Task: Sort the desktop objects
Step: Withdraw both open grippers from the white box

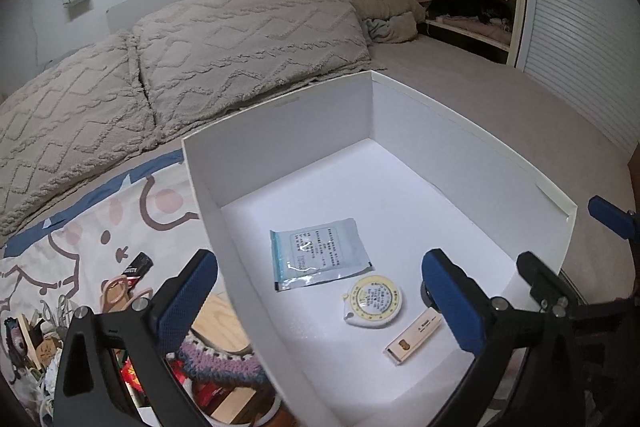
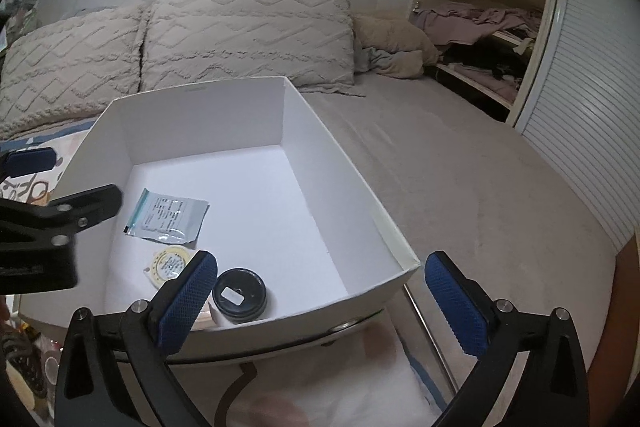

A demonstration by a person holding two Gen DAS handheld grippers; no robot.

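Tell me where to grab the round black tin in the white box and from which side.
Take the round black tin across its side wall, coming from above. It lies flat, lid up, in the near corner of the white box, so the walls block a level approach. The small wooden piece beside it leaves little room there.

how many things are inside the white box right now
4. A blue-edged packet lies mid-floor, a round yellow tape measure just nearer, a small cream stick beside that, and a dark round tin at the near wall. The box walls may hide more.
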